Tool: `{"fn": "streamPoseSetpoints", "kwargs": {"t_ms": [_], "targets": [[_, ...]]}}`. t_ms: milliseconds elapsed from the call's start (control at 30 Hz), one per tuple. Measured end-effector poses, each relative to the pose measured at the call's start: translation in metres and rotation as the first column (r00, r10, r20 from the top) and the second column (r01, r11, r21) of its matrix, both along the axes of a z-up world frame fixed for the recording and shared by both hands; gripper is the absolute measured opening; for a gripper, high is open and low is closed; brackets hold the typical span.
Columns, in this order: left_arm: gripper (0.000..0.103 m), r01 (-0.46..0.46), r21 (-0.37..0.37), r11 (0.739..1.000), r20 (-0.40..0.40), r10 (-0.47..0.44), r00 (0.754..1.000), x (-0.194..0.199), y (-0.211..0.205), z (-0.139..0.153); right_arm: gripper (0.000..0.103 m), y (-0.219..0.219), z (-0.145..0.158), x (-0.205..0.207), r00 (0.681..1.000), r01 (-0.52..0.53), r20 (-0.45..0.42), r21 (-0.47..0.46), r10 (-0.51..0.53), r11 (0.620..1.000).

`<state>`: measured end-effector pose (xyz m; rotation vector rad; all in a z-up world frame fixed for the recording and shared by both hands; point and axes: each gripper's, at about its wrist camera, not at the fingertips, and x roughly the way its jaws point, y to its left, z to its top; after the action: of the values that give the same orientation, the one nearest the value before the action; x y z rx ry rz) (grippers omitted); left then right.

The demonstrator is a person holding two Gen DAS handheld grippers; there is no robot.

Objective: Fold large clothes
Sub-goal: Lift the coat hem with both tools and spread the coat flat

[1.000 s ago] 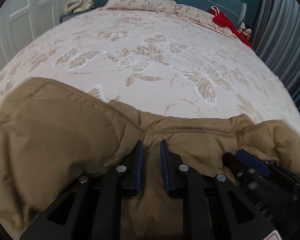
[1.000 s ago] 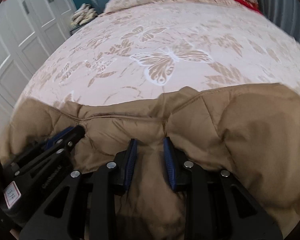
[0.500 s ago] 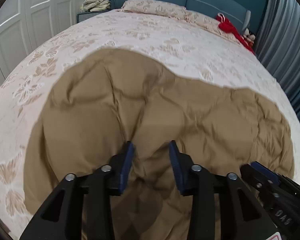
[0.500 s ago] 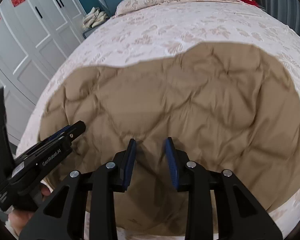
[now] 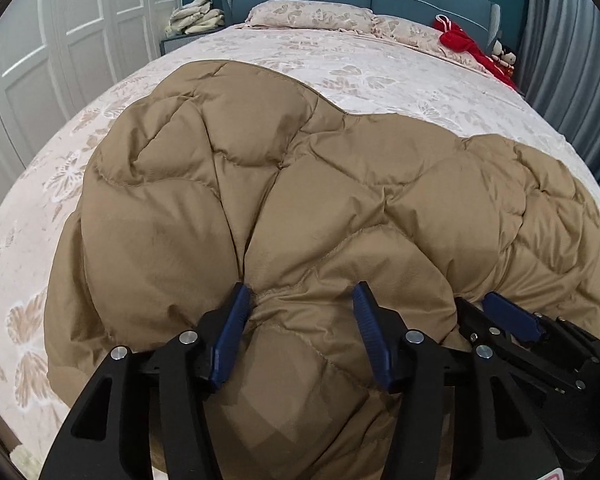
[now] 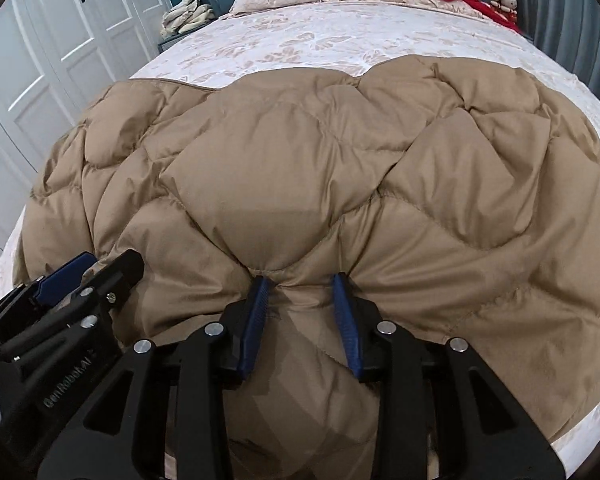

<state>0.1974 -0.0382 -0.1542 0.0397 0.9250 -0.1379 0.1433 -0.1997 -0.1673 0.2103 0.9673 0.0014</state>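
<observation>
A big tan quilted puffer coat [image 5: 300, 184] lies spread over the near end of the bed, also filling the right wrist view [image 6: 300, 168]. My left gripper [image 5: 300, 296] sits at the coat's near edge with its jaws wide apart and fabric bulging between them, not pinched. My right gripper [image 6: 300, 284] is just to its right at the same near edge, jaws also apart around a fold. Each gripper shows in the other's view: the right one low right [image 5: 512, 320], the left one low left [image 6: 72, 280].
The bed [image 5: 380, 64] has a butterfly-print cover and pillows [image 5: 312, 14] at a blue headboard. Red clothing [image 5: 464, 40] lies at the far right. White wardrobe doors [image 5: 40, 60] stand left, a cloth pile [image 5: 196, 16] on a nightstand, grey curtains [image 5: 572, 48] right.
Both grippers have pulled back toward the bed's near end and their jaws have spread, letting go of the coat. The coat now lies laid out flat over the bed.
</observation>
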Motion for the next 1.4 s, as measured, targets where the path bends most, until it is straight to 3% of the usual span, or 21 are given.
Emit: {"fn": "streamPoseSetpoints", "kwargs": {"t_ms": [100,267,433,567,667,767,833,900,1067,1100,1200,1400], "targets": [[0.054,-0.001,0.003,1.000,-0.023,0.001,1.000,-0.003,0.000,0.005,0.032,-0.002,0.001,0.001,1.000,0.004,-0.009,0.018,-0.004,1.000],[0.054,-0.022,-0.071,0.997,-0.086,0.016,0.996,-0.014,0.015,0.017,0.033,-0.003,0.005,0.003,0.999,0.011,-0.033,0.027,-0.010,1.000],[0.054,-0.071,-0.133,0.989,-0.117,0.055,0.992,-0.034,0.044,0.030,0.033,-0.001,0.009,0.010,0.999,0.009,-0.052,0.005,-0.009,1.000],[0.054,-0.134,-0.185,0.974,-0.145,0.107,0.984,-0.045,0.080,0.037,0.033,0.002,0.029,0.008,0.999,0.022,-0.045,0.013,-0.021,1.000],[0.056,-0.234,-0.228,0.945,-0.220,0.184,0.958,-0.047,0.109,0.030,0.032,0.009,0.047,0.001,1.000,0.011,-0.005,0.000,-0.011,1.000],[0.065,-0.321,-0.265,0.909,-0.247,0.257,0.934,-0.049,0.135,0.020,0.023,0.020,0.053,-0.009,1.000,-0.024,-0.006,0.014,0.024,1.000],[0.066,-0.354,-0.337,0.873,-0.291,0.261,0.921,-0.046,0.148,0.009,0.017,0.027,0.048,-0.013,0.998,-0.048,-0.028,0.011,0.048,0.999],[0.066,-0.397,-0.422,0.815,-0.321,0.276,0.906,-0.041,0.159,-0.002,0.017,0.032,0.043,-0.017,0.998,-0.054,-0.036,-0.012,0.054,0.998],[0.075,-0.461,-0.516,0.722,-0.342,0.320,0.883,-0.029,0.169,-0.022,0.017,0.030,0.030,-0.015,0.996,-0.053,-0.065,0.009,0.054,0.999],[0.075,-0.463,-0.526,0.714,-0.333,0.327,0.884,-0.027,0.169,-0.022,0.017,0.029,0.026,-0.013,0.996,-0.052,-0.072,0.021,0.053,0.998],[0.076,-0.445,-0.522,0.728,-0.312,0.323,0.893,-0.015,0.159,-0.020,0.017,0.028,0.017,-0.011,0.996,-0.046,-0.080,0.035,0.048,0.998],[0.069,-0.421,-0.580,0.697,-0.301,0.297,0.906,-0.008,0.147,0.000,0.017,0.024,0.006,-0.007,0.996,-0.031,-0.078,0.067,0.036,0.997]]}}
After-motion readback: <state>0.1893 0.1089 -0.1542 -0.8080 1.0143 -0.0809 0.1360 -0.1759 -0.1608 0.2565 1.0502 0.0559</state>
